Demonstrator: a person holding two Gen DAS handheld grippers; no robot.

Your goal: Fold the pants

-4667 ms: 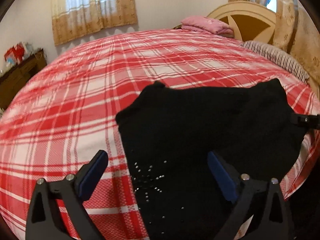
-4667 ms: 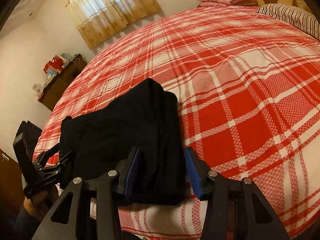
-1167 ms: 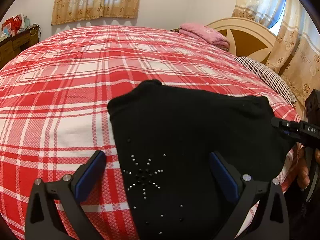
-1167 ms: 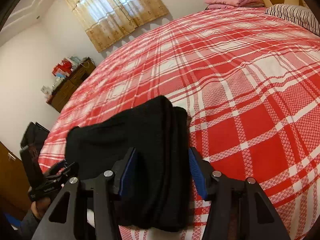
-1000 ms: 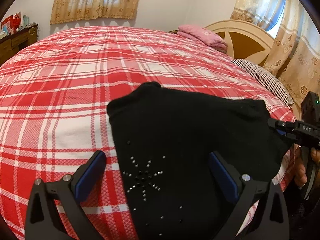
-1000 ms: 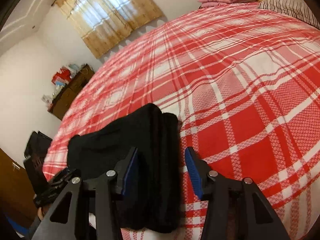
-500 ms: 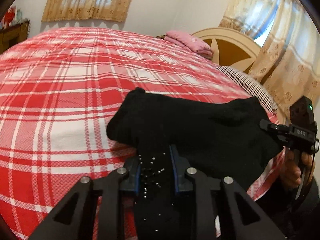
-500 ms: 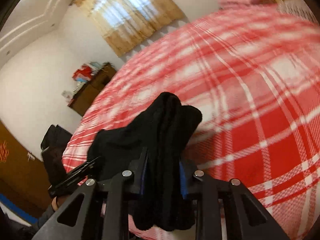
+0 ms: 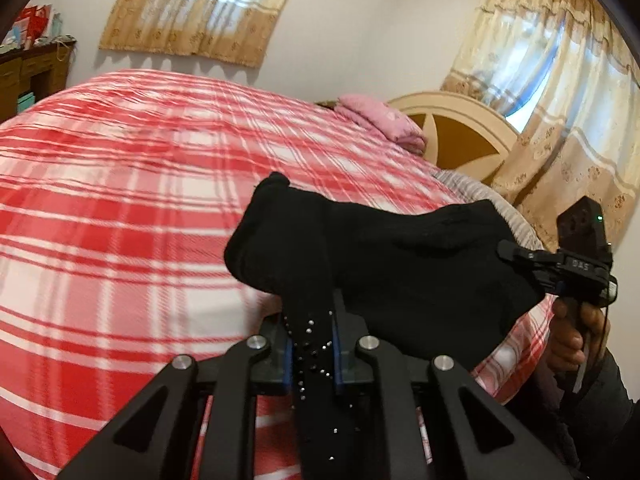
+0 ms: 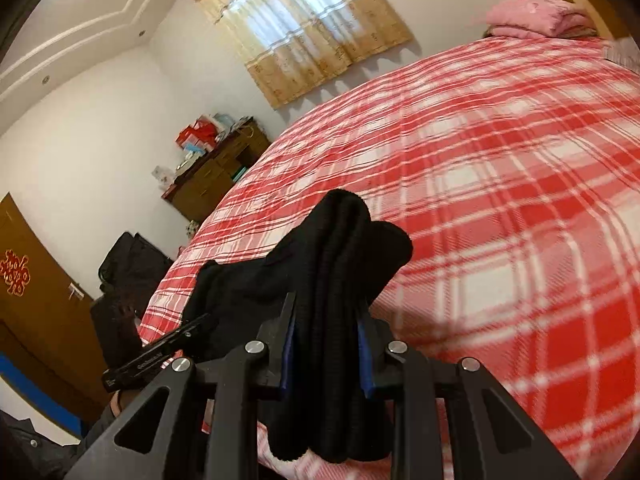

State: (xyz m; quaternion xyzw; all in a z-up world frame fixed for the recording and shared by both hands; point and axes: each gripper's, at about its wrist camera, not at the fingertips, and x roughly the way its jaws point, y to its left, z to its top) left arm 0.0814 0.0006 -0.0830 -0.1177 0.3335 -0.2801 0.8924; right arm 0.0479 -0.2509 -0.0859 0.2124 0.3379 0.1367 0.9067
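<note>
- Two grippers worked one pair of black pants (image 9: 420, 264) at the near edge of a bed spread with a red-and-white plaid cover (image 9: 120, 208).
- Beyond the pants the plaid cover lay wide and bare all the way to the far edge, with open room on that side; in the right wrist view the cover (image 10: 520, 208) also ran clear to the right.
- One cream headboard (image 9: 452, 120) closed the bed's far right end, with one folded pink blanket (image 9: 380, 120) before it and a striped pillow (image 9: 480, 196) beside the pants.
- The pants were folded into a thick bundle whose long axis ran across the left wrist view, from the left gripper to the right one, along the bed's near edge.
- Its ends were raised off the cover, and a narrow part set with small studs hung down out of view.
- The left gripper (image 9: 310, 344) had just been closing; its blue pads (image 9: 286, 356) stood almost together, pinching the studded strip of cloth.
- The right gripper (image 10: 326, 344) stood narrowly parted, its blue pads (image 10: 289, 344) clamped on several stacked black layers (image 10: 340, 272) that rose beyond them.
- In the left wrist view the right gripper (image 9: 516, 256) showed at the bundle's right end, held by one hand (image 9: 572, 332).
- Two curtained windows (image 9: 200, 4) were in view, and one brown dresser (image 10: 216, 176) with red boxes on it stood past the bed's left side.
</note>
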